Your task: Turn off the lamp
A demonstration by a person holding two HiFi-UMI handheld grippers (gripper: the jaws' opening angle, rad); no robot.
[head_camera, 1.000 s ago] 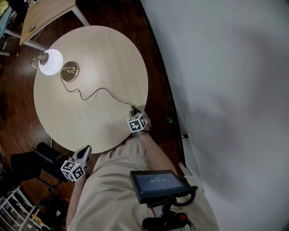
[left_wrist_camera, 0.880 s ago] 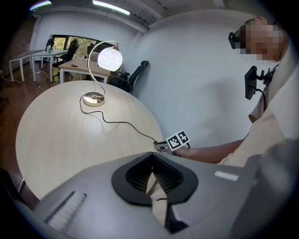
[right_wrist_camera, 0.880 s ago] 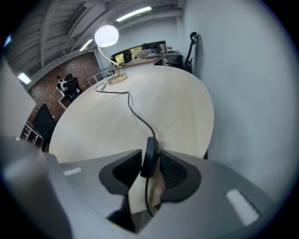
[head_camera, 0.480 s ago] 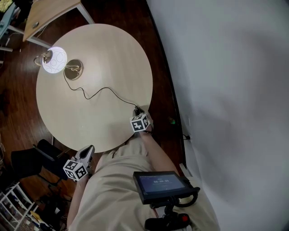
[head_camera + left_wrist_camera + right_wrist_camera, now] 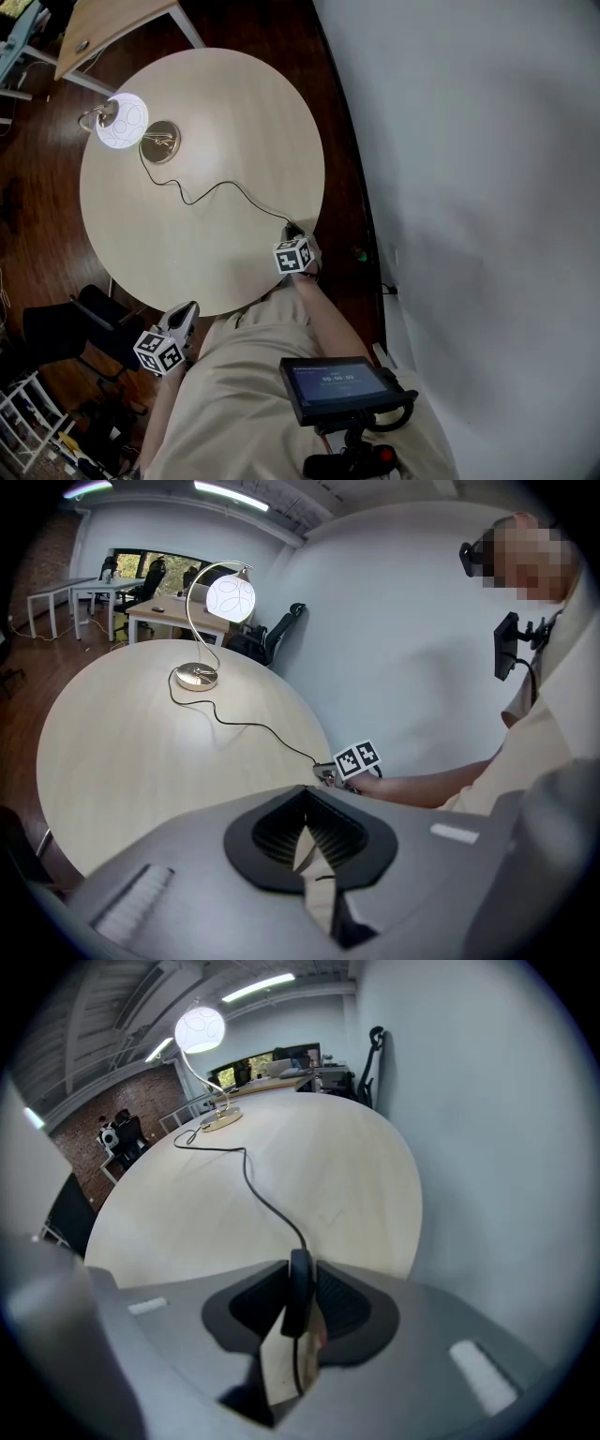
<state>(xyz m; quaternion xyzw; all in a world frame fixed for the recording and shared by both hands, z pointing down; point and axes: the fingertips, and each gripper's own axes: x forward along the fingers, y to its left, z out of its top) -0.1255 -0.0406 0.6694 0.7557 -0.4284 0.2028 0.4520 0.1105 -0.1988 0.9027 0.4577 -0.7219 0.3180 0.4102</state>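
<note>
The lamp (image 5: pixel 122 122) stands at the far left of the round table (image 5: pixel 234 84), its globe lit, on a curved stem and metal base (image 5: pixel 161 142). Its black cord (image 5: pixel 216 187) snakes across the top to my right gripper (image 5: pixel 292 234) at the table's near right edge. In the right gripper view the cord's black inline switch (image 5: pixel 300 1293) sits between the closing jaws, with both pads against it. My left gripper (image 5: pixel 185 314) hangs off the table's near edge, away from the cord. Its fingertips meet with nothing between them (image 5: pixel 304 803). The lit globe (image 5: pixel 230 594) also shows there.
A white wall (image 5: pixel 469 187) runs close along the table's right side. A wooden desk (image 5: pixel 103 28) stands beyond the lamp. Black office chairs (image 5: pixel 66 328) sit at the near left. A small screen on a mount (image 5: pixel 333 384) hangs at the person's waist.
The head view has drifted slightly. Both grippers, the cord and the lit lamp keep their places.
</note>
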